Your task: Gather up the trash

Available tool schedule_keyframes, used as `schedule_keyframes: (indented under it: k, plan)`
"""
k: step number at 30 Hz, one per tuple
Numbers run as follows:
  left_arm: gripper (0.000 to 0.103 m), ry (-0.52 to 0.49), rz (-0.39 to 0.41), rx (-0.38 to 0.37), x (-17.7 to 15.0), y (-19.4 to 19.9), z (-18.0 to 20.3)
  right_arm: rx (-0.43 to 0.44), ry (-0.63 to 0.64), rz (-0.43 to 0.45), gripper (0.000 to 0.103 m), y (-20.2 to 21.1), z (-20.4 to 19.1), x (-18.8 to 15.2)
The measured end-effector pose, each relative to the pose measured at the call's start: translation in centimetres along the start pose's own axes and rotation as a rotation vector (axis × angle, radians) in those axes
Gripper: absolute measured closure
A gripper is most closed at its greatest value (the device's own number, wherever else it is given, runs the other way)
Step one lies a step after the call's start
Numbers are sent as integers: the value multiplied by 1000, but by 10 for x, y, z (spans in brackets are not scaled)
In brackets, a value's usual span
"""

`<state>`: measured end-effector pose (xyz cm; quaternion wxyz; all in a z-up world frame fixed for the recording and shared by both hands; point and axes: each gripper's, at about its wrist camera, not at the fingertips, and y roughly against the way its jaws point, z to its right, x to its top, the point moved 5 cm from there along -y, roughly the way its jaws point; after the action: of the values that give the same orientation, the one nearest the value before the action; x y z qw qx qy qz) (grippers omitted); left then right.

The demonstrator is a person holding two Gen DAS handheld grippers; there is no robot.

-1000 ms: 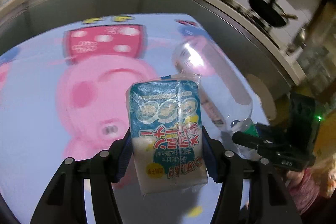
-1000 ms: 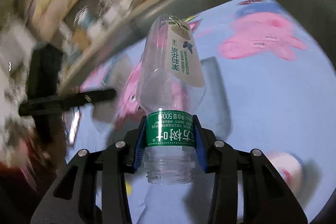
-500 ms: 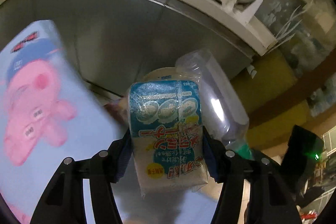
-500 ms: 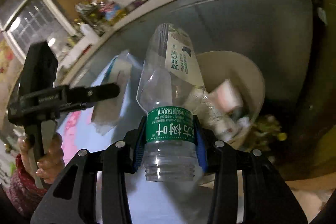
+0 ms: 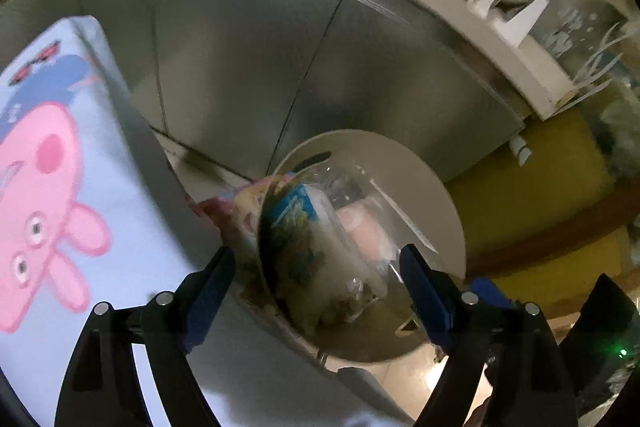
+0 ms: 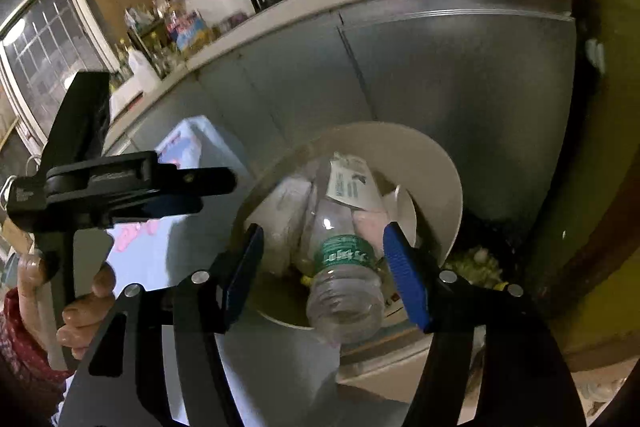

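A round white trash bin [image 5: 440, 195] stands on the floor beside the table, also in the right wrist view [image 6: 436, 167]. My left gripper [image 5: 316, 271] is open above it; the blue-and-white snack packet [image 5: 296, 223] lies blurred in the bin below the jaws. My right gripper [image 6: 324, 267] is open too; the clear plastic bottle [image 6: 340, 239] with its green label sits free between the spread jaws, base down into the bin. The left gripper also shows in the right wrist view [image 6: 216, 183], held by a hand.
The table with a pale blue pink-pig cloth [image 5: 44, 163] lies left of the bin. Grey metal cabinet fronts [image 5: 248, 59] stand behind it, under a white counter with pans. A dark yellow wall [image 5: 528, 195] is at the right. Other wrappers fill the bin.
Both grippers have opened. The snack packet has dropped from the left gripper and the bottle has left the right gripper's grip, both into the bin. Both grippers moved closer over the bin.
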<state>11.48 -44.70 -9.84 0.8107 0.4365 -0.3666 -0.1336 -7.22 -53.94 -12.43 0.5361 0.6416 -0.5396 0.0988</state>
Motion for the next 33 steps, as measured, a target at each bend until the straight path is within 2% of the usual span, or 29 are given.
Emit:
schedule_keyframes:
  k: [6, 12, 16, 28, 33]
  plan:
    - [19, -4, 128, 69, -31, 65, -18, 28, -30, 87, 41, 41, -27, -19]
    - [19, -38, 235, 196, -75, 120, -29, 92, -150, 104, 36, 64, -57, -45]
    - [18, -42, 293, 243, -98, 145, -36, 106, -147, 109, 33, 77, -85, -64]
    - [13, -6, 379, 281, -134, 189, -42, 92, -98, 139, 28, 113, -127, -73]
    - [7, 12, 411, 296, -142, 200, -44, 89, -88, 136, 26, 118, -132, -77]
